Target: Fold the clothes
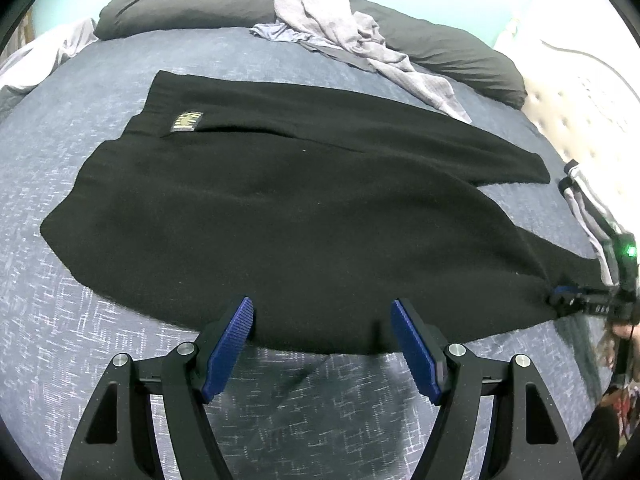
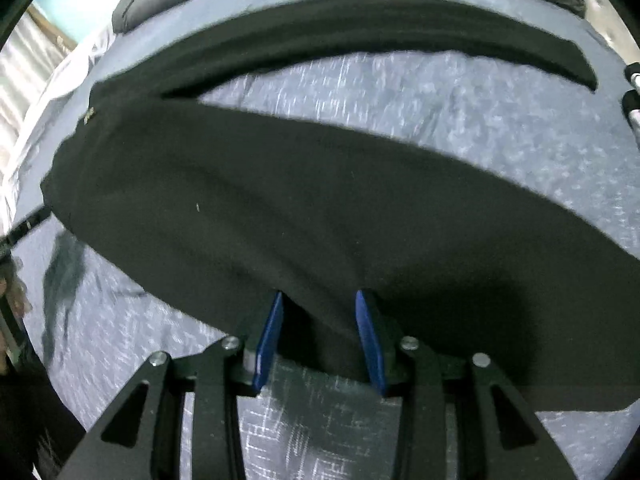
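Note:
Black trousers [image 1: 300, 208] with a small gold label lie spread flat across the blue-grey bedcover [image 1: 80, 340], legs running to the right. My left gripper [image 1: 322, 306] hovers open over their near edge, nothing between its blue pads. The right wrist view is blurred and shows the nearer trouser leg [image 2: 280, 208] running across the frame. My right gripper [image 2: 319, 295] stands over the leg's near edge, its jaws partly apart with the black cloth lying between the pads, which do not visibly press on it. The same right gripper [image 1: 568, 300] shows at the far right of the left wrist view.
A heap of grey garments [image 1: 344, 36] lies at the back against dark pillows [image 1: 192, 4]. A grey and black striped garment [image 1: 588, 208] sits at the right edge by the cream tufted headboard [image 1: 580, 112]. A white sheet [image 1: 36, 60] lies at the back left.

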`<state>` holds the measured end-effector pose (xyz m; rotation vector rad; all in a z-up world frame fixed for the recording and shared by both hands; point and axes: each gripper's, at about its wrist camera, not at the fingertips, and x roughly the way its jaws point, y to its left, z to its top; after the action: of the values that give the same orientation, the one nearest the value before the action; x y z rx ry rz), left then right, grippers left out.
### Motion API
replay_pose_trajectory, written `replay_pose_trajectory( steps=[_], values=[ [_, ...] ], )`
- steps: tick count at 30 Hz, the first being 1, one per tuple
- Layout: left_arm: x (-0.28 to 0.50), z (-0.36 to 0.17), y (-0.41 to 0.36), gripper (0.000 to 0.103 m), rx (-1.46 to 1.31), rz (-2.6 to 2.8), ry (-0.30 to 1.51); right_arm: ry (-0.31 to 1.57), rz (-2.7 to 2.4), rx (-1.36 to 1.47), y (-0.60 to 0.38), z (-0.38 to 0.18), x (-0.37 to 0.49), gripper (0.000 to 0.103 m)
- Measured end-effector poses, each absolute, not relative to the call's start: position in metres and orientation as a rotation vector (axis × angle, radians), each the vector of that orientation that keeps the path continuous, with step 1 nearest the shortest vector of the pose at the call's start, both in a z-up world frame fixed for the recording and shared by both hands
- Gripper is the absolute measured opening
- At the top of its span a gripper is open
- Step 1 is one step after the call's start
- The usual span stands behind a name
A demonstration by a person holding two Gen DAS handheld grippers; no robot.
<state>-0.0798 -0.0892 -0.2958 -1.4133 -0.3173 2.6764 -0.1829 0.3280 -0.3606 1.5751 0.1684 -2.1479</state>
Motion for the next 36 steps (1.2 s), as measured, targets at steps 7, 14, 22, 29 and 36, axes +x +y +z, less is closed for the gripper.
replay_pose_trajectory(
  steps=[7,14,22,29,36],
  values=[
    [-0.083,-0.3,-0.091,0.075,-1.426,2.672,-0.321,0.101,-2.272,1.488,0.343,-0.336,-0.209,0.039],
    [-0.088,-0.307,-0.092,0.075,-1.449,2.665,-0.302,0.216,-2.213,1.479,0.32,-0.347,-0.25,0.059],
    [-0.093,-0.313,-0.095,0.075,-1.473,2.662,-0.292,0.454,-2.08,1.479,0.301,-0.375,-0.272,0.059],
    [-0.1,-0.314,-0.092,0.075,-1.48,2.657,-0.272,0.517,-2.015,1.413,0.3,-0.374,-0.272,0.01],
    [-0.1,-0.315,-0.089,0.075,-1.483,2.65,-0.249,0.512,-2.074,1.316,0.306,-0.347,-0.279,0.005]
  ],
)
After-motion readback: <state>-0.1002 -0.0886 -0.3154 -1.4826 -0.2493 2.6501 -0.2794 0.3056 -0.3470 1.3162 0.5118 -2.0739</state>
